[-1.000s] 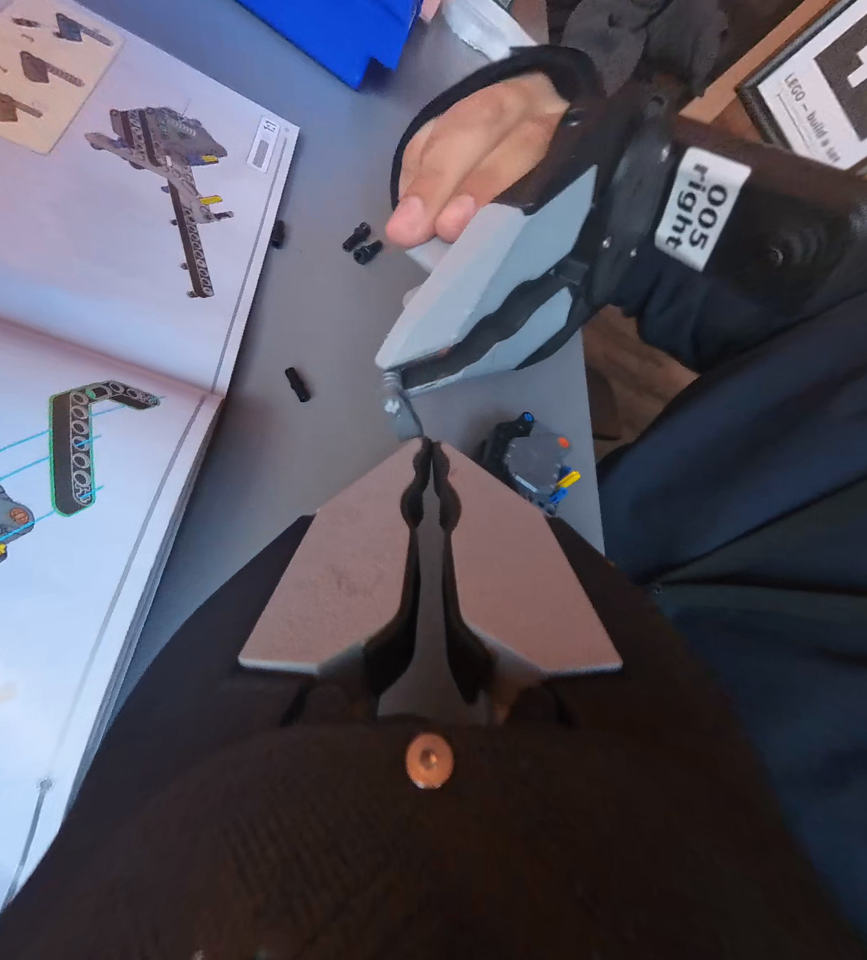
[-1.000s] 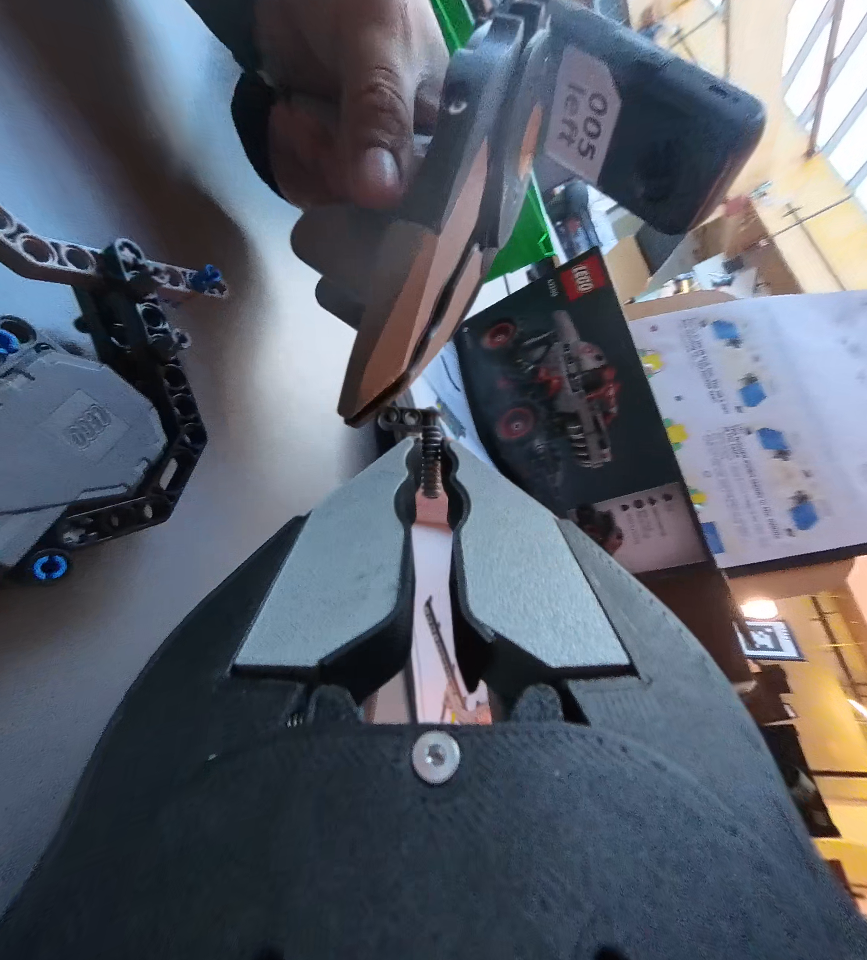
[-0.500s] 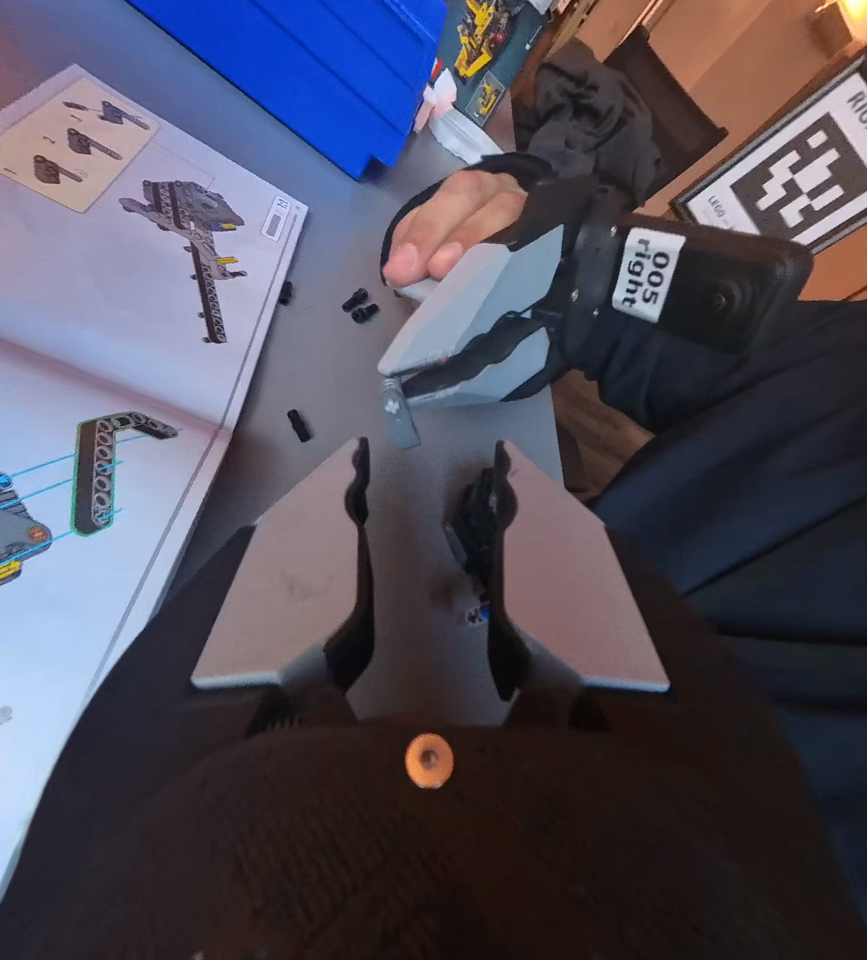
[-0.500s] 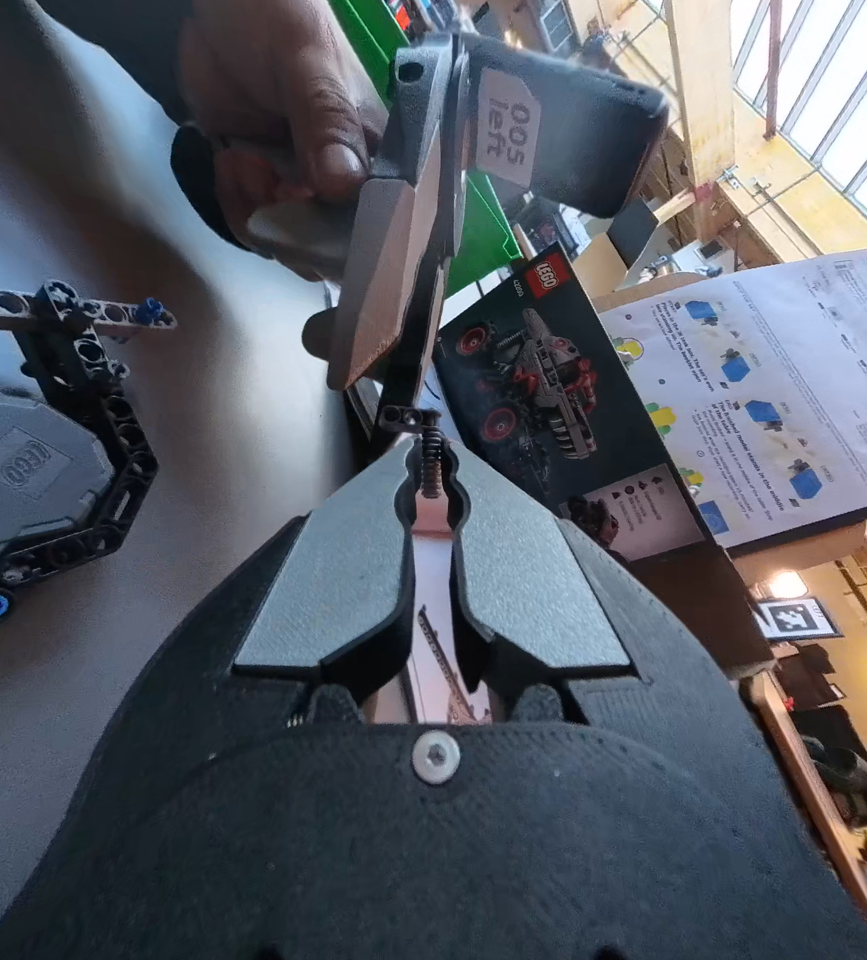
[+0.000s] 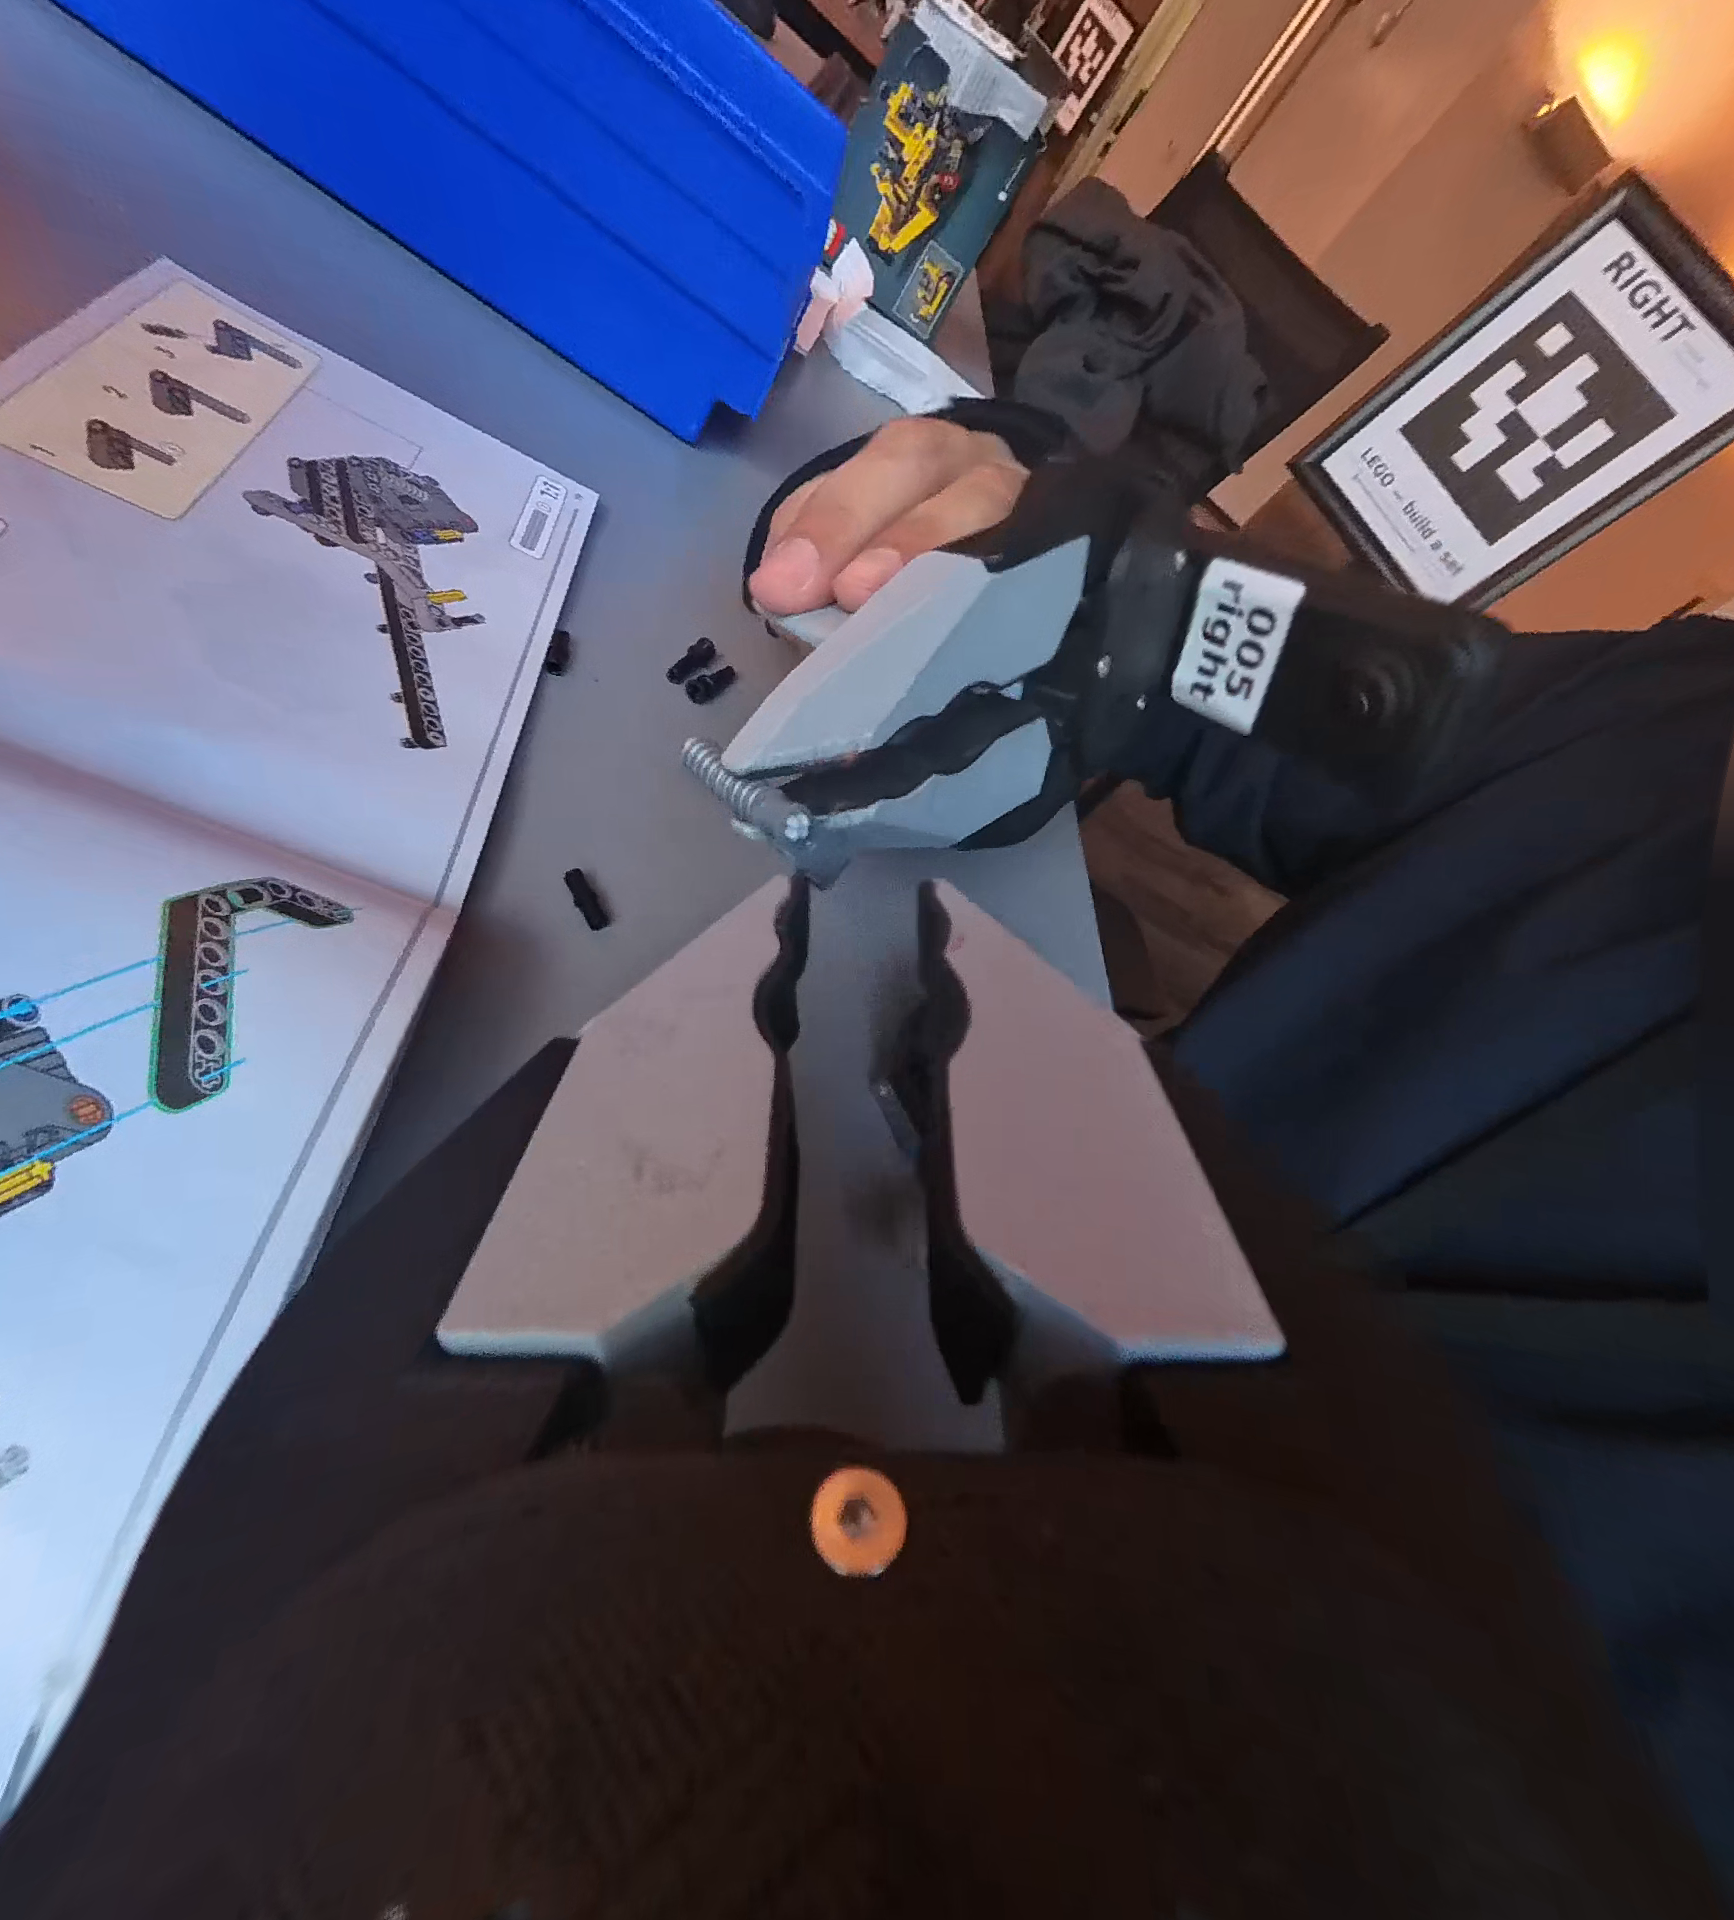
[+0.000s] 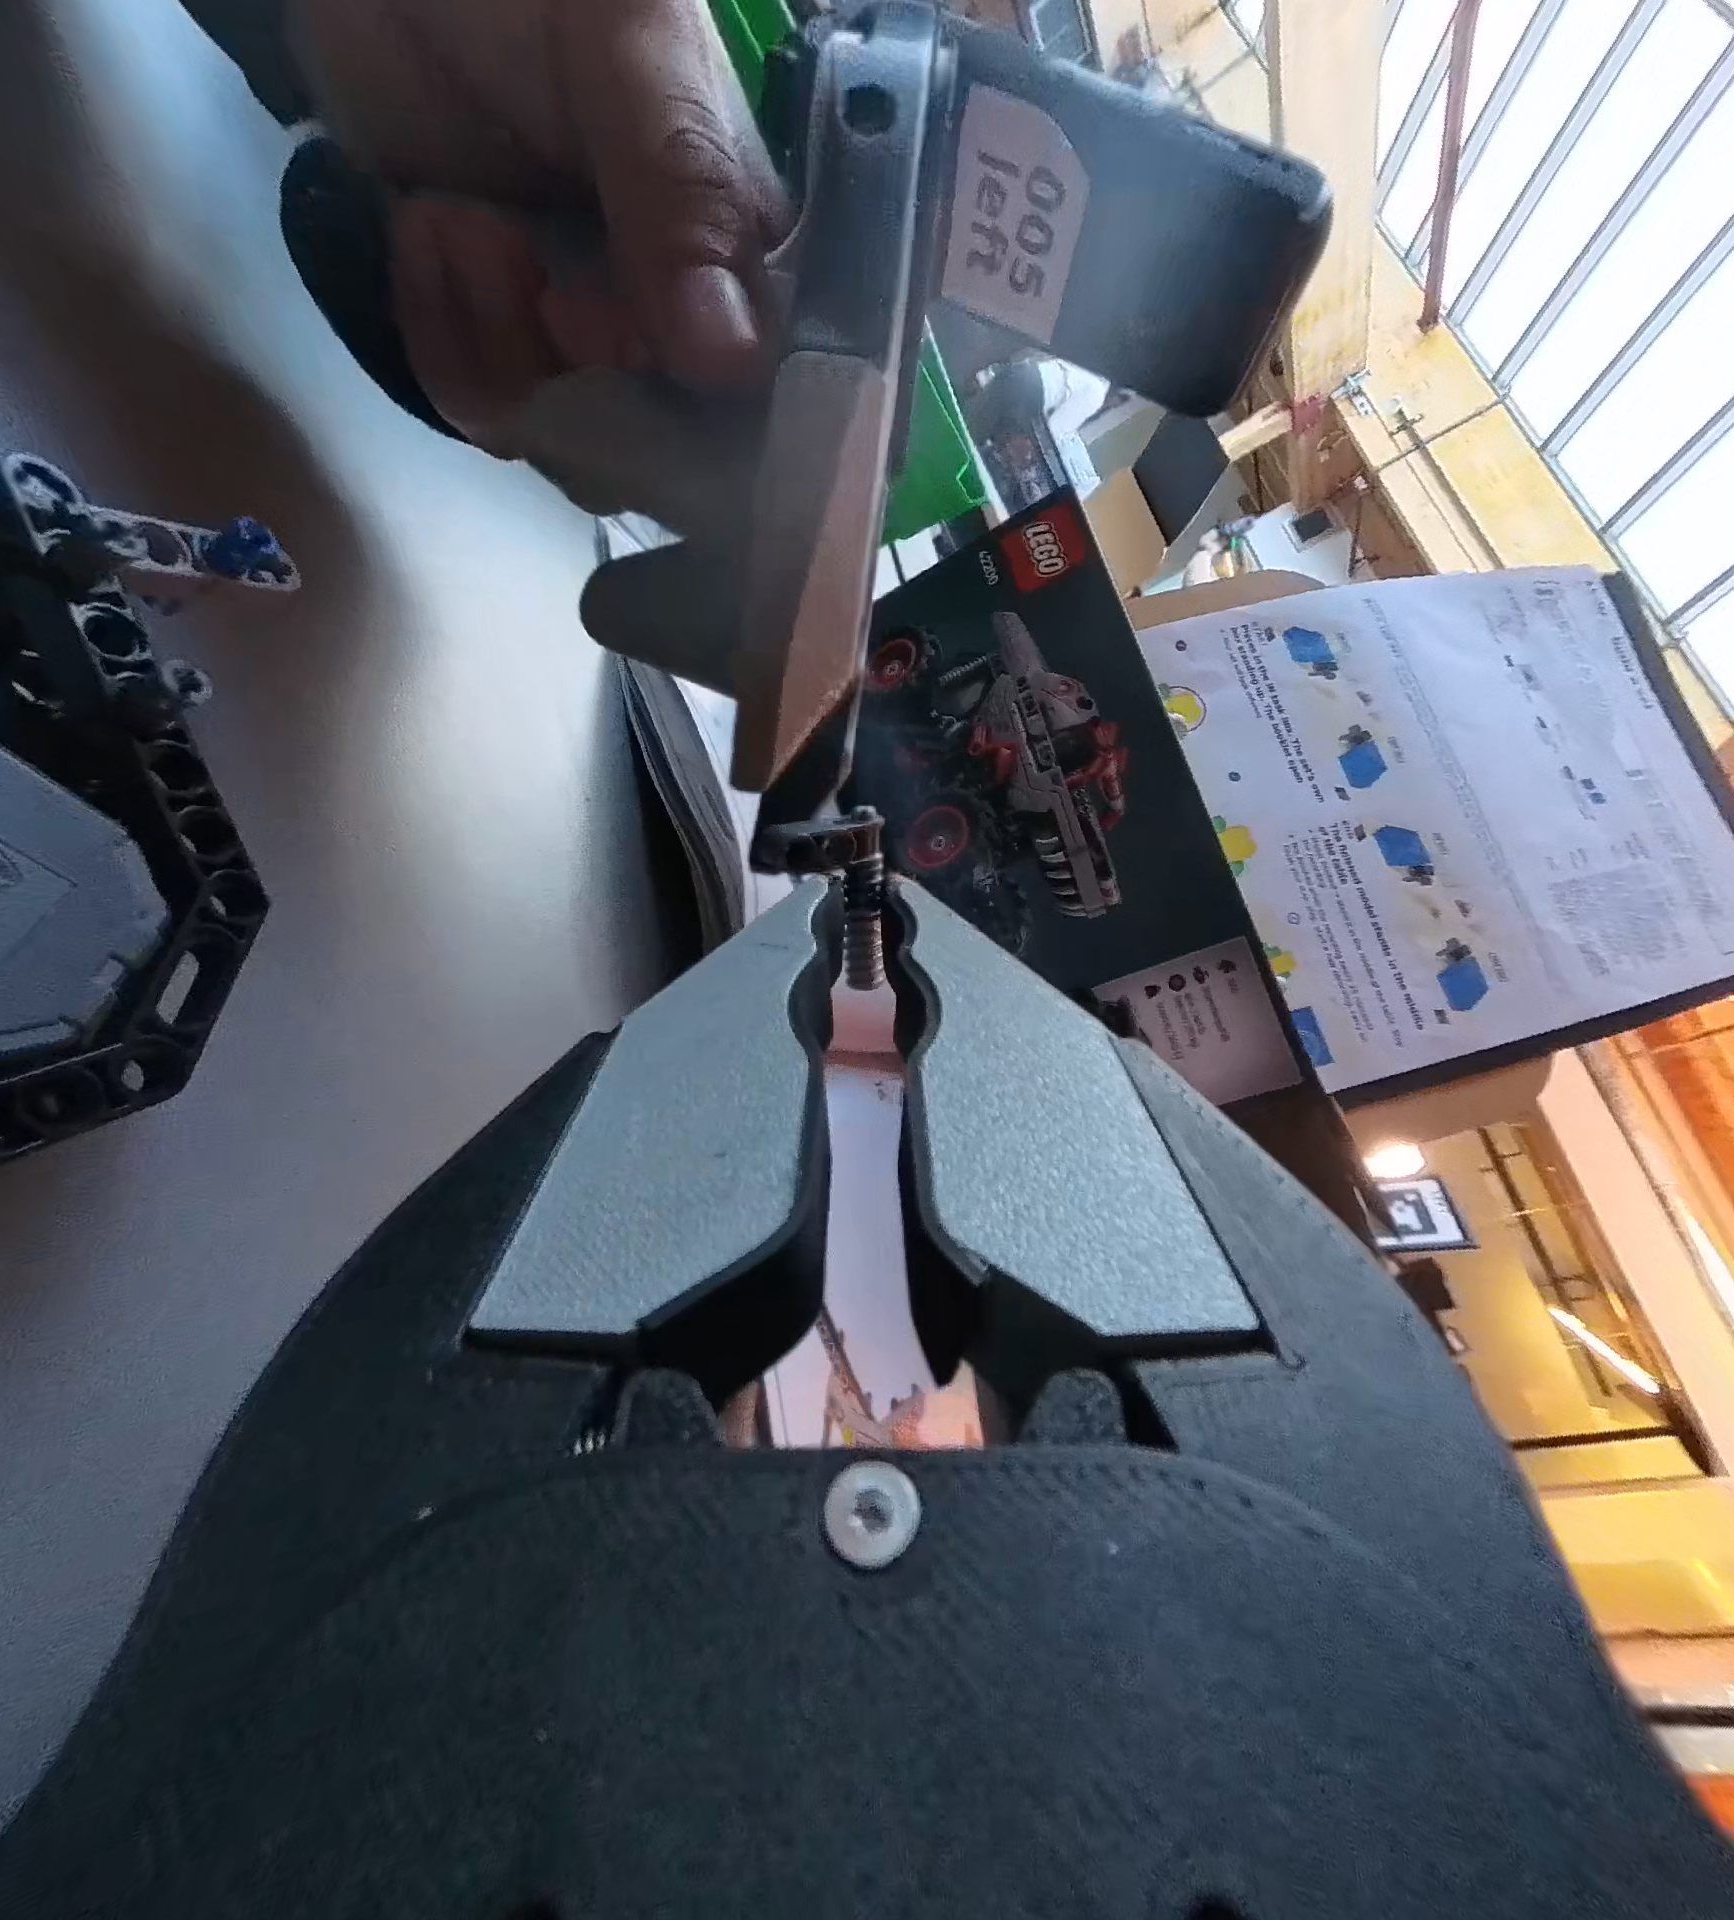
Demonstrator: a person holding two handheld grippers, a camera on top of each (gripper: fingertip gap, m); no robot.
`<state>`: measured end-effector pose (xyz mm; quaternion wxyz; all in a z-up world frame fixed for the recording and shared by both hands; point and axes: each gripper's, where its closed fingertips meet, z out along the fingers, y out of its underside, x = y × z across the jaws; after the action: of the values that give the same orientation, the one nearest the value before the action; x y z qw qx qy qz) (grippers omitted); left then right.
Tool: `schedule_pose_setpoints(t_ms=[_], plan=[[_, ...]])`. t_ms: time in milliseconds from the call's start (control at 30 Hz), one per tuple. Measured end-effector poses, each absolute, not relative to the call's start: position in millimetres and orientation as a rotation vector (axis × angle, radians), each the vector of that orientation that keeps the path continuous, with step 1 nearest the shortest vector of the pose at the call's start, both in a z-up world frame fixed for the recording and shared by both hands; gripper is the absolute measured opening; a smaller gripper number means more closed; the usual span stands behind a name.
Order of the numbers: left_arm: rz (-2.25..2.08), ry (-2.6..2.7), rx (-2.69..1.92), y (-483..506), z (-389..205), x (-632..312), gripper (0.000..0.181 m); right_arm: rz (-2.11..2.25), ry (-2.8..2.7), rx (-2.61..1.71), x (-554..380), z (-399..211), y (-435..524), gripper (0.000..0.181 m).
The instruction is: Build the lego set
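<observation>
My right gripper [image 6: 863,909] is shut on a small grey spring shock-absorber piece [image 6: 861,914], whose dark head sticks out past the tips. The left wrist view shows that gripper [image 5: 790,805] holding the piece [image 5: 738,784] above the grey table [image 5: 655,520]. My left gripper [image 5: 863,904] is open and empty, its tips just below the piece's lower end. In the right wrist view it [image 6: 801,675] hangs edge-on right above the piece. A partly built model [image 6: 63,883], a grey block in a black beam frame, lies at the left.
An open instruction booklet [image 5: 219,727] covers the left of the table. Loose black pins [image 5: 702,670] [image 5: 585,896] lie beside it. A blue bin [image 5: 530,187] and a set box [image 5: 930,208] stand at the back. Another set box [image 6: 1029,748] and a printed sheet [image 6: 1465,810] stand behind. My two grippers' fingertips are within a few centimetres of each other.
My left gripper was shut at the piece's end a second ago, then opened wide and let go. Its jaws now stand closer together, still apart. The right gripper keeps hold of the piece.
</observation>
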<state>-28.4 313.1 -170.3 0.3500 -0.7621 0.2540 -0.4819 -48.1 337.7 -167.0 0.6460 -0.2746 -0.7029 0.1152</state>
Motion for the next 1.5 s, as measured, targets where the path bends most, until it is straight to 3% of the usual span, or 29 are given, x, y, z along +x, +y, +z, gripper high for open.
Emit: schedule_pose_setpoints(t_ms=[100, 167, 267, 500, 633, 767, 900, 1133, 1233, 1500], plan=[[-1.253, 0.643, -1.991, 315.2, -173.4, -25.0, 0.025, 0.213, -1.602, -0.569, -49.8, -167.2, 331.3, 0.004], [-1.175, 0.676, -2.006, 316.2, -179.9, -25.5, 0.01, 0.153, -1.59, -0.529, -50.1, -166.1, 330.0, 0.004], [-1.064, 0.721, -2.005, 317.2, -181.4, -28.7, 0.008, 0.143, -1.562, -0.519, -49.3, -162.4, 329.7, 0.004], [-0.663, 0.747, -1.992, 336.8, -184.5, -52.5, 0.009, 0.504, -1.471, -0.788, -42.6, -147.8, 341.6, 0.01], [-0.46, 0.781, -1.967, 344.6, -183.8, -54.5, 0.009, 0.979, -1.481, -1.089, -50.3, -151.0, 325.9, 0.019], [-0.325, 0.812, -1.935, 347.6, -182.1, -52.8, 0.008, 1.014, -1.405, -1.178, -52.6, -152.0, 340.4, 0.025], [-0.22, 0.832, -1.902, 350.9, -179.2, -49.4, 0.008, 0.905, -1.383, -1.147, -55.7, -150.6, 344.4, 0.045], [-0.059, 0.884, -1.838, 352.1, -174.8, -46.1, 0.009, 0.829, -1.321, -1.122, -54.9, -141.4, 349.3, 0.039], [-0.017, 0.891, -1.814, 351.9, -171.2, -46.6, 0.008, 0.832, -1.339, -1.098, -53.4, -141.0, 346.3, 0.023], [0.125, 0.916, -1.772, 352.0, -165.9, -49.9, 0.009, 0.716, -1.371, -1.006, -53.1, -141.5, 339.9, 0.01]])
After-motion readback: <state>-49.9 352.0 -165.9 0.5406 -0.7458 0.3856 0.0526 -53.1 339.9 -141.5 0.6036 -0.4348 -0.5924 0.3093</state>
